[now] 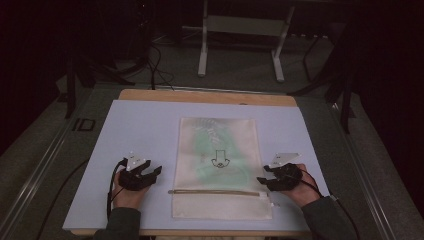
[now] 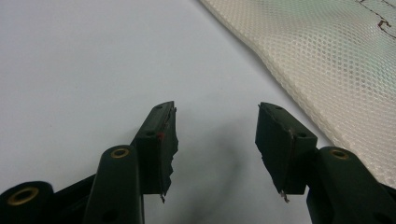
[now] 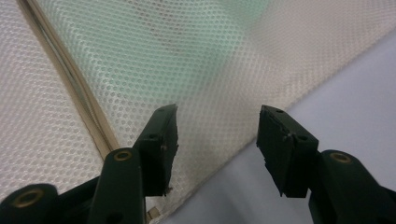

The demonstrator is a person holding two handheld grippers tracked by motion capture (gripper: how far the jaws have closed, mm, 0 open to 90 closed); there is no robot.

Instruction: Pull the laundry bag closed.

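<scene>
Both forearms come in at the near edge of the desk (image 1: 125, 125), each hand holding a hand-held gripper: the left hand-held gripper (image 1: 150, 172) rests on the pale desk surface just beside the left edge of the mesh bag (image 1: 217, 150), its jaws spread wide with nothing between them. On the other side, the right hand-held gripper (image 1: 260, 181) sits at the bag's right edge near the zipper (image 1: 215, 192), jaws likewise wide apart and empty, hovering over the mesh rim. Flat in the middle of the desk lies the cream mesh bag, something green showing through it, its zipper running across near the person's end.
</scene>
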